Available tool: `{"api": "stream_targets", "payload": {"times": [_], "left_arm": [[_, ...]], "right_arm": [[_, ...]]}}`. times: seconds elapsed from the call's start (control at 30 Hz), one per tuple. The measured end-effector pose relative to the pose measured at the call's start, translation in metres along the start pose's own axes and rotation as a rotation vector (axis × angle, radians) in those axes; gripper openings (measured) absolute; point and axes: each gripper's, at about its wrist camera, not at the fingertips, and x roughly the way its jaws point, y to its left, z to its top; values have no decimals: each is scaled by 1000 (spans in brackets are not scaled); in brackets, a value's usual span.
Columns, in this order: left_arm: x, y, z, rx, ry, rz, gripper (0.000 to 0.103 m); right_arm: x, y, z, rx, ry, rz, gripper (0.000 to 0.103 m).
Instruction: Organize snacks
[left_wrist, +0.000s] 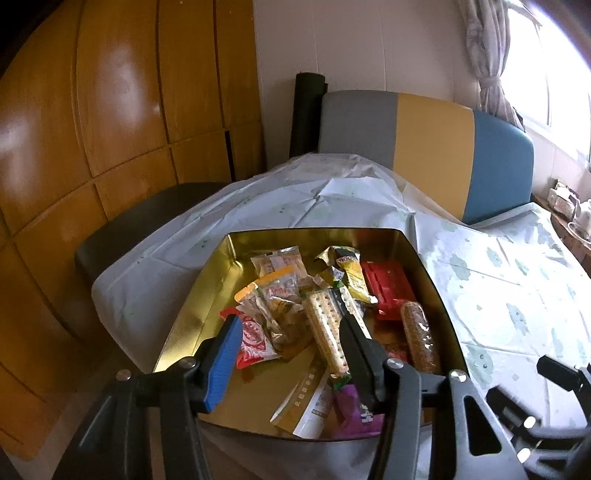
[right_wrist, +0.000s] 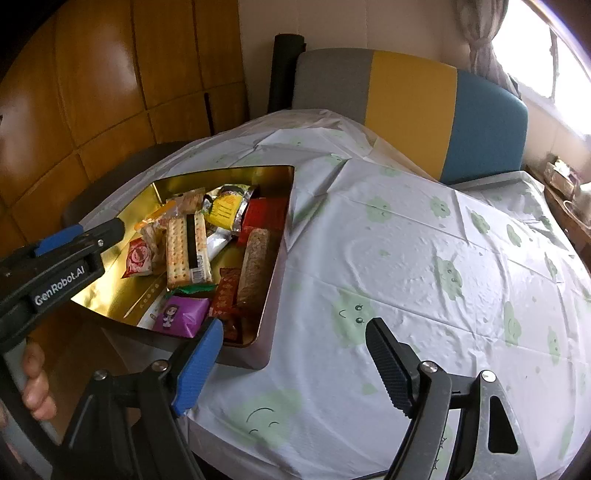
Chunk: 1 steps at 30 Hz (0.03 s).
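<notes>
A gold tin box sits at the table's left edge, filled with several wrapped snacks. Among them are a long cracker pack, a red pack, a purple packet, a yellow-green bag and a brown cereal bar. My left gripper is open and empty, hovering above the box's near side. My right gripper is open and empty over the tablecloth beside the box's near right corner.
The table wears a white cloth with green cloud faces. A chair with a grey, yellow and blue back stands at the far side. A dark seat and wooden cabinets are on the left. Clutter sits at the far right.
</notes>
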Motion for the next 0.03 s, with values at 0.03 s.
{"api": "stream_targets", "payload": {"times": [0.03], "left_arm": [[1, 1, 0, -4, 10, -7, 56]], "right_arm": [[-1, -4, 2, 14, -2, 2, 80]]}}
